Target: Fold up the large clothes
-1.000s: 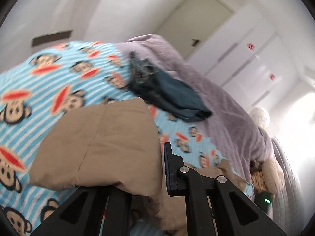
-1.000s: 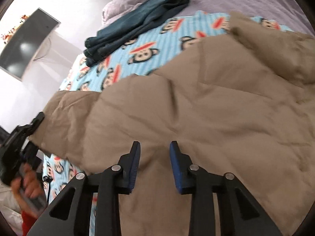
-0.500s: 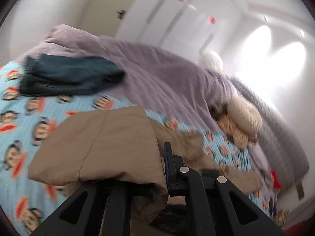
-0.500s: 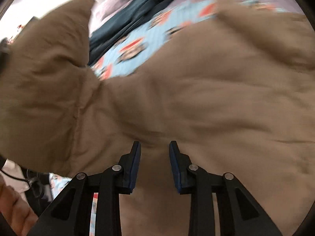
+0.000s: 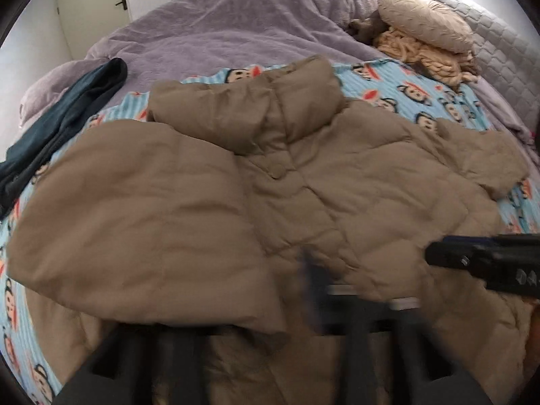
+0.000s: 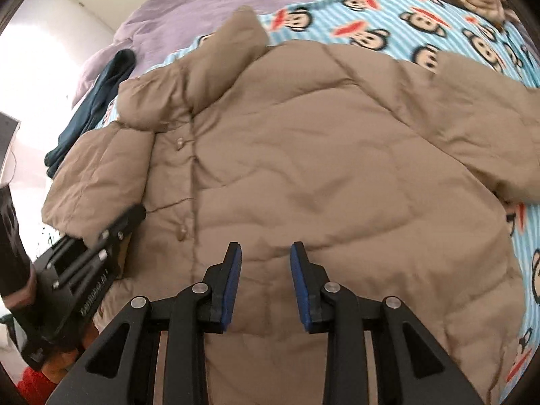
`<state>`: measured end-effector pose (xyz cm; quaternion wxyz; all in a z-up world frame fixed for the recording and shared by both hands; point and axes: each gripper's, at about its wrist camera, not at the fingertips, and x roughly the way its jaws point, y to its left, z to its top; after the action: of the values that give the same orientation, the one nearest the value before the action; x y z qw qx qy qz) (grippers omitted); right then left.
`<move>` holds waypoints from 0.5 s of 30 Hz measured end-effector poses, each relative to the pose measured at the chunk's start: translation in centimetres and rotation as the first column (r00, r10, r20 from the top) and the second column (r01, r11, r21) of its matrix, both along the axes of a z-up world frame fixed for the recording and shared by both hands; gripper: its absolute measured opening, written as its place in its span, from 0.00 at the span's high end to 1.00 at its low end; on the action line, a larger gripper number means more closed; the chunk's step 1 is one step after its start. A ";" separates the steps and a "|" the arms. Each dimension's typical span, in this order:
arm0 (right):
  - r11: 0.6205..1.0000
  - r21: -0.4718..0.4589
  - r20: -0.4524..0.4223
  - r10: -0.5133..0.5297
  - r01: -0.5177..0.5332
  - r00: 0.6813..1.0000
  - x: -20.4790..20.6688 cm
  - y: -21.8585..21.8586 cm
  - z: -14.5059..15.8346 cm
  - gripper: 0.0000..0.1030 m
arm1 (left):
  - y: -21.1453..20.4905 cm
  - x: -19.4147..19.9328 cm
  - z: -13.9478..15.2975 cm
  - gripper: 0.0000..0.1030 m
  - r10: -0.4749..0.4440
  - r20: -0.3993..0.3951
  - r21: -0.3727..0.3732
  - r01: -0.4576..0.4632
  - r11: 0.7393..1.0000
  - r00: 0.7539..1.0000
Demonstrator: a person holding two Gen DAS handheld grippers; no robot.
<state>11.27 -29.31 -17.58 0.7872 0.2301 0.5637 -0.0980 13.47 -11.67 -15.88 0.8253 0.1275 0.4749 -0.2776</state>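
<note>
A tan puffer jacket (image 5: 337, 185) lies front up on the bed, collar (image 5: 253, 111) at the far end. Its left sleeve (image 5: 135, 219) is folded in over the chest. My left gripper (image 5: 270, 320) is blurred at the bottom of its view. Its jaws are opening, and the sleeve's cuff edge drapes over the left finger with no pad pressing on it. From the right wrist view the left gripper (image 6: 128, 222) sits at the cuff of that sleeve (image 6: 101, 175). My right gripper (image 6: 266, 246) hovers open over the jacket's (image 6: 320, 152) lower front, with nothing between its fingers.
Dark blue jeans (image 5: 60, 128) lie folded at the far left on a blue monkey-print blanket (image 5: 422, 91). A purple duvet (image 5: 236, 27) covers the far side, with a beige cushion (image 5: 422, 23) at the back right. A hand (image 6: 13, 290) holds the left gripper.
The left gripper swung the sleeve across onto the jacket's front, rolled, and went from shut on the sleeve to opening. The right gripper shifted over the jacket's lower front, its gap unchanged.
</note>
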 end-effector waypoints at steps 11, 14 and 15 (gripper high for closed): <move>0.977 -0.125 0.109 0.184 -0.170 0.977 -2.1 2.0 4.7 0.19 | 11.7 -1.2 6.3 0.13 0.320 0.132 -0.088 -0.311 0.946 0.938; 0.926 -0.221 0.145 0.342 -0.306 0.929 -1.0 6.2 6.1 0.17 | 16.7 0.0 5.7 0.13 0.472 0.115 -0.069 -0.467 0.882 0.874; 0.887 -0.272 0.149 0.423 -0.374 0.894 -0.3 8.6 6.3 0.15 | 18.3 0.8 5.1 0.13 0.515 0.082 -0.065 -0.511 0.857 0.853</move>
<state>11.02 -20.71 -11.23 0.8657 0.0225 0.4994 0.0246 14.30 6.68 -10.73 0.8937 -0.0073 0.4457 -0.0507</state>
